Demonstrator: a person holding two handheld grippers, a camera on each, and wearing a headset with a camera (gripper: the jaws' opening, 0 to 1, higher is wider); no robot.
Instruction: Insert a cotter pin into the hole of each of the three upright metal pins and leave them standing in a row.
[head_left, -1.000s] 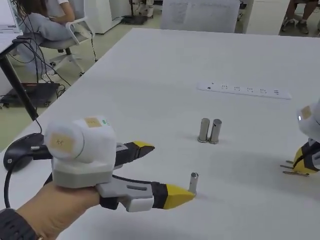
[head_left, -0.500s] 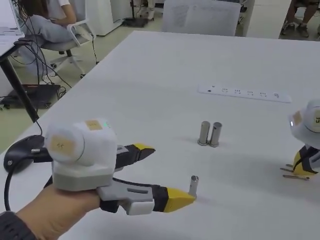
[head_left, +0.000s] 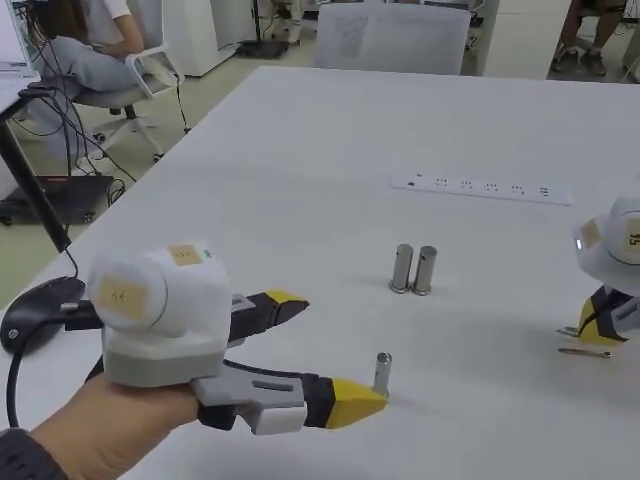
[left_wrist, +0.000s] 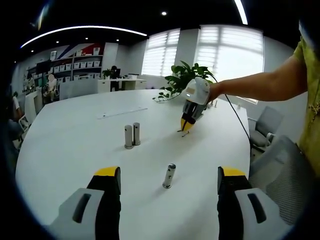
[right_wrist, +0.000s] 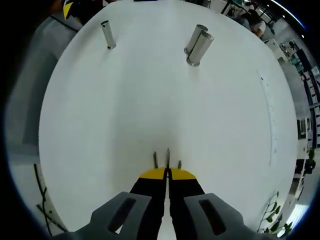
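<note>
Standing upright just ahead of the wide-spread jaws of the left gripper (head_left: 340, 350), a single metal pin (head_left: 382, 370) is seen; a touching pair of pins (head_left: 412, 270) is spotted at one o'clock from it. The right gripper (right_wrist: 167, 172) is held clamped on a cotter pin (right_wrist: 167, 156).

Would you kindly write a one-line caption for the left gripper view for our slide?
Open left gripper frames a lone upright metal pin; two more pins stand together beyond.
</note>
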